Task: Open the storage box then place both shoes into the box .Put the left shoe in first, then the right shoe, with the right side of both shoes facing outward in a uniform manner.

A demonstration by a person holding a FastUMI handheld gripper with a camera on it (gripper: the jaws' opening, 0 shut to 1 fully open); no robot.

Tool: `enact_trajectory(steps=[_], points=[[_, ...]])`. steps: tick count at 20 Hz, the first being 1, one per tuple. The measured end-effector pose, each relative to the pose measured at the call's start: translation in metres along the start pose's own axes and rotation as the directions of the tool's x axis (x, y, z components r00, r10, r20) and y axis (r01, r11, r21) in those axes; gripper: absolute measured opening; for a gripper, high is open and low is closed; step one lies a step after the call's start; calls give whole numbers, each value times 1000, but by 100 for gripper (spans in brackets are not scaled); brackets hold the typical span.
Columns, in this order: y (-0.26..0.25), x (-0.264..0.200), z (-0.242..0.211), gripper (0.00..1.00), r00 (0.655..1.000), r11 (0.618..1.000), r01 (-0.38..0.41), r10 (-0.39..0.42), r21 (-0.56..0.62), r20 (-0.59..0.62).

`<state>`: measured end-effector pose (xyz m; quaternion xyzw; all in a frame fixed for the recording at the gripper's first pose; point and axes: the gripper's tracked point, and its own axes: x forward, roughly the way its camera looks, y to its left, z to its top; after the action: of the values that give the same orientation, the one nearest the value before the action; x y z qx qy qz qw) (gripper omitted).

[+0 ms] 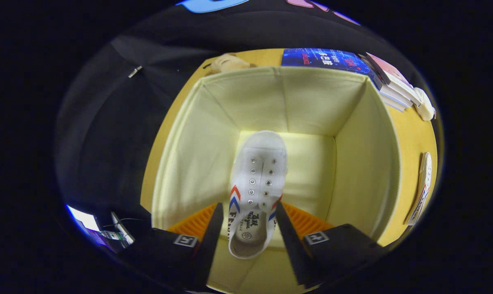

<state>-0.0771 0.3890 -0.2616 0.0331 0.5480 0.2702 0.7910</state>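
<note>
Gripper view looks straight down into the open box (213, 122), a cream fabric cube whose walls run from the upper middle of the frame to the bottom. One shoe (257, 183) hangs at the centre, toe pointing down toward the box floor and heel up near the camera. The gripper (248, 222) has its two fingers at either side of the shoe's rear part, at lower centre, and they look to be pinching it by the sides of the collar, though the exact contact is hard to make out. Holding it by the heel end lets the toe go in first and keeps the fingers clear of the walls. It sits toward the left half of the floor, probably to leave the right half free for its mate.

That shoe is a white canvas slip-on style with two rows of metal eyelets and no laces, red and blue chevrons on each side near the opening, and dark printing on the insole.

A second shoe (421, 188) lies on the yellow table (409, 139) at the right edge of the frame, outside the box and well apart from the gripper. Books (387, 79) are stacked at upper right beyond the box.
</note>
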Motion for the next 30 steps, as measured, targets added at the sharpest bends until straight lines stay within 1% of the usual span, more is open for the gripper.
enact_trajectory(steps=[1,4,8,11,14,18,21,24,27,30], points=[[0,-11,7,97,999,1000,-7,7,-1,36],[-12,-57,26,98,989,1000,-5,5,4,149],[-39,-120,39,99,960,999,2,-13,42,280],[-76,-160,44,99,936,997,43,-61,60,347],[-125,-192,39,99,916,991,101,-125,82,382],[-205,-216,23,99,898,975,199,-222,98,381],[-265,-221,9,99,895,959,258,-283,118,345],[-321,-221,-3,99,896,946,292,-322,141,306],[-377,-212,-14,99,895,931,331,-361,152,263],[-426,-201,-26,99,902,924,346,-376,164,212]])
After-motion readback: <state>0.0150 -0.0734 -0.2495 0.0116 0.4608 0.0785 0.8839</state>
